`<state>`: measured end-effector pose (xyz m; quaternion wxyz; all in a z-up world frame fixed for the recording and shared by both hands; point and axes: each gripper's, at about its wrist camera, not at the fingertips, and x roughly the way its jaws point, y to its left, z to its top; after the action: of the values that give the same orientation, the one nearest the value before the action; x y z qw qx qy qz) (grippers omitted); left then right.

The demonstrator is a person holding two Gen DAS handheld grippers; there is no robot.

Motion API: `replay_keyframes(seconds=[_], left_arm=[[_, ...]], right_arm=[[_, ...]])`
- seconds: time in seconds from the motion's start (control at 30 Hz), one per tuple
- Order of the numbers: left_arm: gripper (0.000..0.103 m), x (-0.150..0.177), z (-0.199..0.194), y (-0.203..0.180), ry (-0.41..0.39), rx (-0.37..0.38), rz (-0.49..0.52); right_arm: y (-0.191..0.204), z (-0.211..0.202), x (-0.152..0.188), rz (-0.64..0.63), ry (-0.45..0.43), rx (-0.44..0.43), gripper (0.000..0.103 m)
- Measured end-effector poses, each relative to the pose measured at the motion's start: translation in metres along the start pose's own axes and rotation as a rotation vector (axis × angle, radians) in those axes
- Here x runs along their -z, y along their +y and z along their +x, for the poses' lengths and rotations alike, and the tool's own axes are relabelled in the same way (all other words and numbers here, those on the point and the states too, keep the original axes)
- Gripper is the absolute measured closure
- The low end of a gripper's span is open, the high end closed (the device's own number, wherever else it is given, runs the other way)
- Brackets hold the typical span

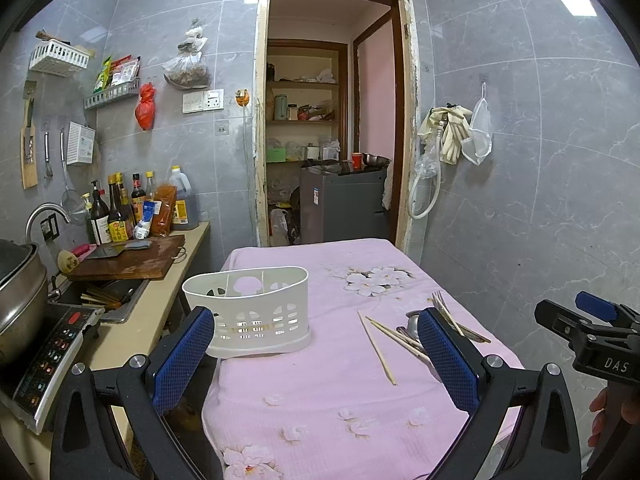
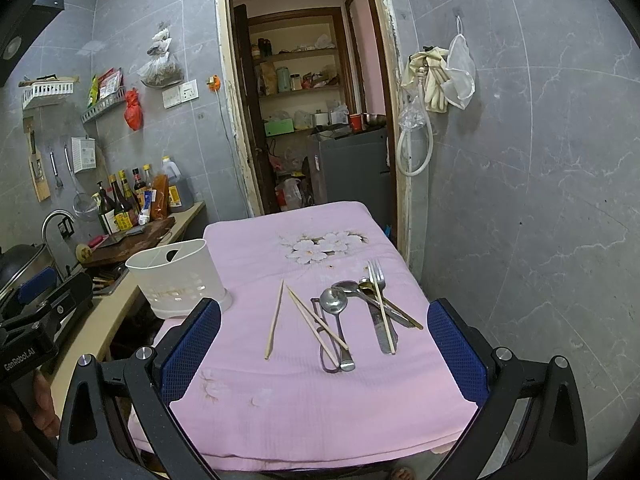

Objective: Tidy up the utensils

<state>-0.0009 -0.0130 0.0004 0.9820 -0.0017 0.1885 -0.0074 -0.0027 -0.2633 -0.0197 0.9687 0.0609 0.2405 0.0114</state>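
A white slotted utensil holder (image 1: 250,312) (image 2: 178,280) stands empty at the left edge of the table with the pink flowered cloth (image 1: 320,392) (image 2: 320,380). A loose pile of utensils lies on the right side: wooden chopsticks (image 2: 275,320) (image 1: 376,346), spoons (image 2: 334,302), and a fork (image 2: 378,280) (image 1: 440,302). My left gripper (image 1: 316,344) is open and empty, above the near part of the table, holder by its left finger. My right gripper (image 2: 324,340) is open and empty, facing the pile. Each gripper shows at the other view's edge.
A counter at the left holds sauce bottles (image 1: 120,212), a wooden cutting board (image 1: 128,258), a sink (image 1: 108,296), a pot (image 1: 20,292) and an induction cooker (image 1: 52,360). A doorway (image 1: 332,120) lies behind the table. A grey tiled wall with hanging gloves (image 1: 452,132) runs along the right.
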Motion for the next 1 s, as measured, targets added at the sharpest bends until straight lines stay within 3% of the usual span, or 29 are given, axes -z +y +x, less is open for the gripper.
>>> replay_keyframes(seconds=[0.57,1.0], left_arm=[[0.001,0.008,0.005,-0.01,0.016,0.005,0.001],[0.001,0.01,0.015,-0.015,0.075,0.042,0.001]], right_arm=[[0.0,0.001,0.011,-0.001,0.011,0.013,0.001],[-0.003,0.004,0.014,0.01,0.063,0.031,0.001]])
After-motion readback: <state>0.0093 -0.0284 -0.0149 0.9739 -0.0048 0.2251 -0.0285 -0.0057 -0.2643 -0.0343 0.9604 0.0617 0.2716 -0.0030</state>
